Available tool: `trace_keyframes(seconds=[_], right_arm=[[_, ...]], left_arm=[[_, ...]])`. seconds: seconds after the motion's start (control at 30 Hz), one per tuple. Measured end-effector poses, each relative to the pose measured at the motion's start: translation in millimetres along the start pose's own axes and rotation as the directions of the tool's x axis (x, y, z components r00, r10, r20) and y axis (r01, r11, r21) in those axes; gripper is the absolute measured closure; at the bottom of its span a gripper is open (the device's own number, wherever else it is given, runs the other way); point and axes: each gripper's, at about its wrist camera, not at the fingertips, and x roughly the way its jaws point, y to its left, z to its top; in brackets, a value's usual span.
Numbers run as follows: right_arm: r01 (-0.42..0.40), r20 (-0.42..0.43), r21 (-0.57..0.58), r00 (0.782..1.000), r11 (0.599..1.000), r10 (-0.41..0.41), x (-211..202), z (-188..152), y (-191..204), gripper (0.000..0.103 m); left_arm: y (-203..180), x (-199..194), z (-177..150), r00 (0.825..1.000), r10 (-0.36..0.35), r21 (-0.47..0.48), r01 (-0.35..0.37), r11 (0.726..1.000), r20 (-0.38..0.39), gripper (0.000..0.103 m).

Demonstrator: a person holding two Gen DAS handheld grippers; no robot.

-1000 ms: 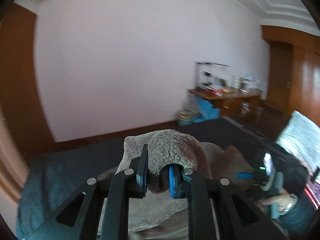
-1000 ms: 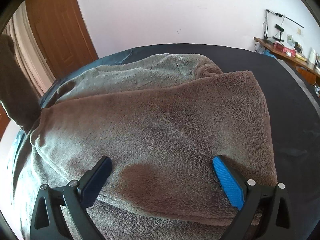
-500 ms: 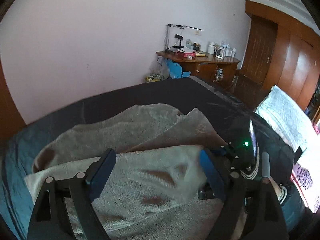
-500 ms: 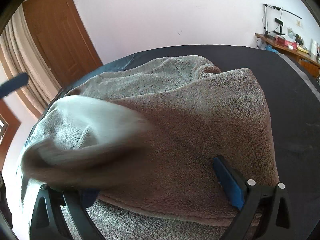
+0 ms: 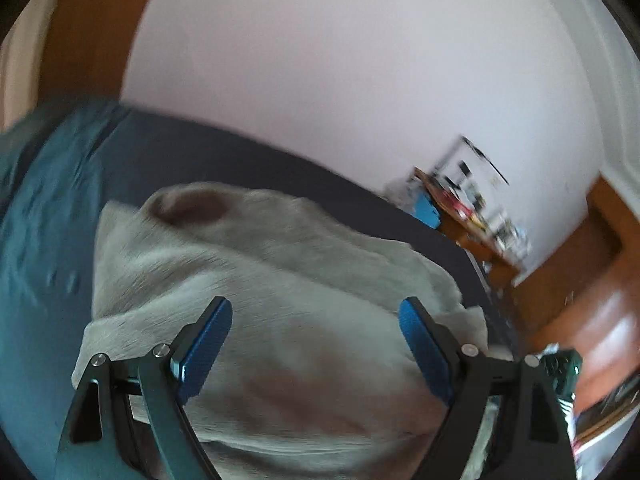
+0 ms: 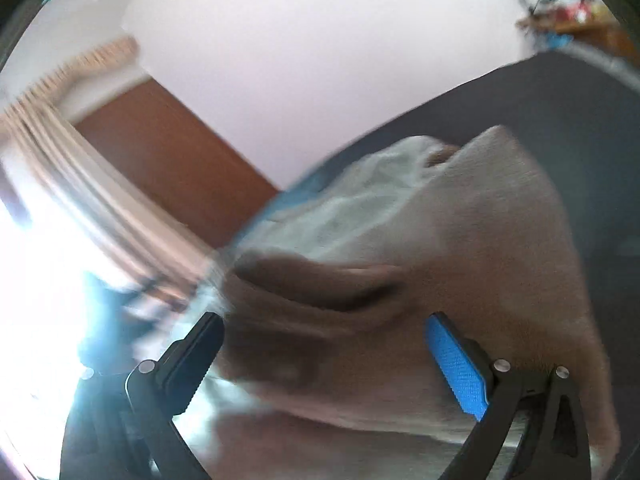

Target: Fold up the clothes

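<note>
Released 1 second earlier, the fleece garment (image 5: 280, 320) lay heaped on the dark bed (image 5: 248, 160); left gripper (image 5: 316, 344) and right gripper (image 6: 328, 360) stood spread, empty. Soft, bulky, probably limp: pinch a hem edge.

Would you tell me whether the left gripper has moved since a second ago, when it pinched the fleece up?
Yes. The left gripper has dropped toward the fleece garment on the bed and rolled; its jaws have opened, empty.

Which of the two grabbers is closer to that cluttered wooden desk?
Right, likely. The right gripper sits on the desk's side of the left gripper, whose fingers have just been opening, nothing clamped between them. Both hover over the fleece garment, far from the desk.
</note>
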Motion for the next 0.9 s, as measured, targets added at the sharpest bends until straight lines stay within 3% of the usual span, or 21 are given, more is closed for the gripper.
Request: trace_keyframes(seconds=[0.07,0.17,0.3,0.43,0.6,0.73,0.8,0.9], right_arm=[[-0.061,0.009,0.037,0.998,0.997,0.06,-2,1,-4,0.0],[-0.06,0.001,0.058,0.998,0.996,0.06,0,1,-8,0.0],[0.055,-0.052,-0.039,0.997,0.998,-0.057,14,-6,6,0.0],[0.184,-0.094,-0.176,0.975,0.967,-0.202,36,-15,22,0.001],[0.189,-0.083,-0.146,0.976,0.971,-0.202,24,-16,8,0.011],[0.214,-0.078,-0.144,0.971,0.966,-0.227,28,-15,8,0.02],[0.235,-0.074,-0.128,0.967,0.964,-0.246,29,-14,6,0.032],[0.286,-0.076,-0.141,0.951,0.948,-0.298,32,-13,8,0.042]], left_arm=[[22,6,-5,1.0,-0.001,-0.054,0.0,0.999,-0.017,0.015],[30,10,-9,1.0,0.009,-0.046,-0.01,0.999,-0.02,0.015],[32,5,-10,0.998,0.063,-0.028,-0.063,0.998,0.003,0.015],[45,6,-10,0.993,0.111,-0.082,-0.113,0.99,-0.028,0.015],[44,5,-10,0.98,0.198,-0.07,-0.198,0.978,-0.001,0.015],[50,0,-9,0.951,0.306,-0.061,-0.303,0.951,0.037,0.015],[62,2,-8,0.951,0.31,-0.102,-0.308,0.946,0.006,0.015],[82,8,-9,0.955,0.291,-0.17,-0.296,0.94,-0.056,0.015]])
